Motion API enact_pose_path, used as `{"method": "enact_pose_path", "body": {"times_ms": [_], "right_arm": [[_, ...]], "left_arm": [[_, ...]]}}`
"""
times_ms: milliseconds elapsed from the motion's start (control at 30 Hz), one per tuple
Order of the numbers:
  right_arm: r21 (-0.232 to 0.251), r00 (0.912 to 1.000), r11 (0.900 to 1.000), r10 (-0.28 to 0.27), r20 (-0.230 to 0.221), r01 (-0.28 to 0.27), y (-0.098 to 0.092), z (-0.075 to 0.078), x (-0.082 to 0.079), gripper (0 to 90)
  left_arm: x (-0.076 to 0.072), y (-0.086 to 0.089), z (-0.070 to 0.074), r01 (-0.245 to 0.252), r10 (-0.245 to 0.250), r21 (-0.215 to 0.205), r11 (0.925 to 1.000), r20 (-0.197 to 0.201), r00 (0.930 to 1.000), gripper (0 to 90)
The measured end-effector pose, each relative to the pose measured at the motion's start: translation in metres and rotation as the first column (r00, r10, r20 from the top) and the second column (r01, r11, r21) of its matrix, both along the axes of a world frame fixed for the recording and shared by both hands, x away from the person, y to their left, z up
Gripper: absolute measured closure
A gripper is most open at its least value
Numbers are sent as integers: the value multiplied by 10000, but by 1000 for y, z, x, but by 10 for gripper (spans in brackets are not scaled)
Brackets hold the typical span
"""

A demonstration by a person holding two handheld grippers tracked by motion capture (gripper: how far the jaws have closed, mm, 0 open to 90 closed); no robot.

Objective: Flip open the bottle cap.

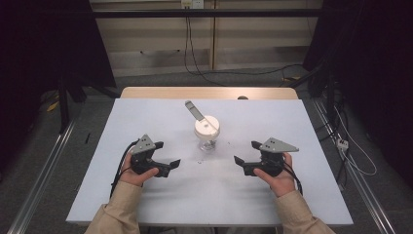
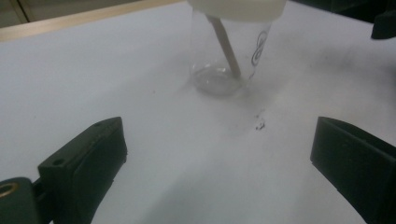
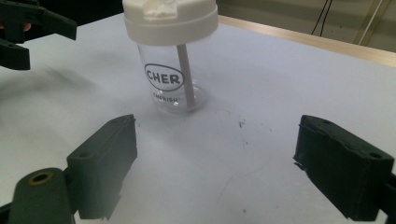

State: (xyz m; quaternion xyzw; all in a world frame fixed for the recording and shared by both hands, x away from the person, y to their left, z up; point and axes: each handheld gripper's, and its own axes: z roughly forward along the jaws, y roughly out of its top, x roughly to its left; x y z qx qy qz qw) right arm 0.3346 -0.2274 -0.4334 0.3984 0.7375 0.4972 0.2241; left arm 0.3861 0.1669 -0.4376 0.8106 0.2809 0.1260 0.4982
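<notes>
Clear cup (image 1: 207,132) with white lid (image 3: 170,19) and straw (image 1: 194,110) is stood upright mid-table (image 1: 146,204). Left gripper (image 1: 166,157) and right gripper (image 1: 246,156) are held flanking the cup, apart from it, jaws spread, nothing pinched.

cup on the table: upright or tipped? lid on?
Upright. The clear cup stands on its base on the white table, white lid seated on top, straw running through it.

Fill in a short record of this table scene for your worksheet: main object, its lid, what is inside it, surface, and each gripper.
main object: clear cup, upright, printed lettering
lid: white lid, on the cup
inside: straw, leaning through the lid
surface: white table, small dark specks near the cup
left gripper: open, apart from the cup
right gripper: open, apart from the cup
</notes>
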Motion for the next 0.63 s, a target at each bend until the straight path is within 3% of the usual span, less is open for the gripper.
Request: {"method": "enact_pose_path", "body": {"times_ms": [633], "right_arm": [[-219, 9993, 9995, -238, -274, 232, -23, -15, -16, 128]], "left_arm": [[-10, 29, -5, -577, 577, 93, 9983, -69, 9983, 35]]}}
